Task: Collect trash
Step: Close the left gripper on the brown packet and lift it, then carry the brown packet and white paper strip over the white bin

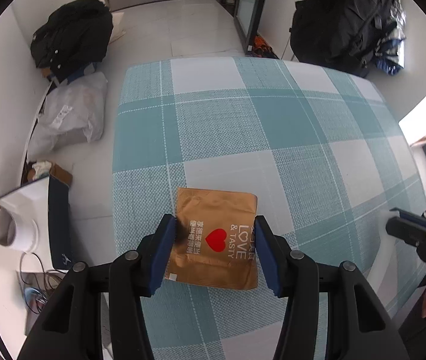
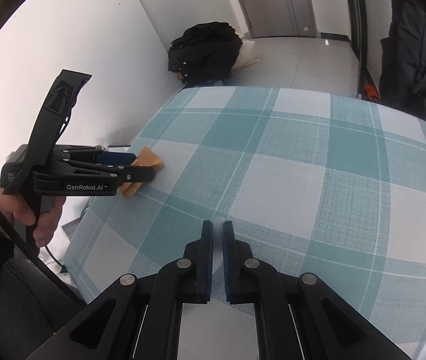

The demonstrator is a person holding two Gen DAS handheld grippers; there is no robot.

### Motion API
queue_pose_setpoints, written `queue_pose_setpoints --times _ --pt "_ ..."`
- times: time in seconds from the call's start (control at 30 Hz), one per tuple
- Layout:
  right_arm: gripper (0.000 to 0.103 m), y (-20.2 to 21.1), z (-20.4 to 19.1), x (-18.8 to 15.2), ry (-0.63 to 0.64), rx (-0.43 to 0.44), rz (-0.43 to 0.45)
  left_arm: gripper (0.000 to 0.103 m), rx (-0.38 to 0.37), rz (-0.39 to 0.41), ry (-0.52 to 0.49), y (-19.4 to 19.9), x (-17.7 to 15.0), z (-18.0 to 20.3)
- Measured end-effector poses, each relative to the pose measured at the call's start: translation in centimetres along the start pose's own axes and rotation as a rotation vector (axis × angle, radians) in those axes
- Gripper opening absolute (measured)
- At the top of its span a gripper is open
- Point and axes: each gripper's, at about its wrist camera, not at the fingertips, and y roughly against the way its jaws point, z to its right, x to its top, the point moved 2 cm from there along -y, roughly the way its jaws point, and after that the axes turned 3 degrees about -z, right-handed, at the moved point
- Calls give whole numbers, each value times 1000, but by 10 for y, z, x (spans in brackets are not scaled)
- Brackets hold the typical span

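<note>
One brown paper packet [image 1: 213,240], printed with a red heart, lies flat on the checked table [image 1: 273,120] between the blue pads [image 1: 165,246] of the left hand-held gripper [image 1: 213,249]. Both pads press against its opposite side edges, so the left hand-held gripper is clamped on the packet. It looks light, thin and crinkly. It should buckle under a squeeze rather than resist, so gripping across the body as here, not at a corner, seems safest. The right hand-held gripper [image 2: 218,255] hovers well to the right of the packet, jaws clenched together with nothing between them. Only this one piece of trash shows on the table. Beyond it, on the floor, lie two dark bags and one white plastic sack [image 1: 69,114].
</note>
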Motion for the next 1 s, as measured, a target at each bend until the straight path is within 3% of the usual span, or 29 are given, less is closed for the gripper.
queue_pose_setpoints --times 0.37,0.67,1.0 --pt "5 21 4 -4 -20 -18 53 48 -60 106 32 32 -2 21" --pt "5 47 12 -8 -49 -18 109 48 -46 220 3 69 5 51" --pt "5 113 25 -1 -60 -32 249 48 -35 317 7 103 0 98"
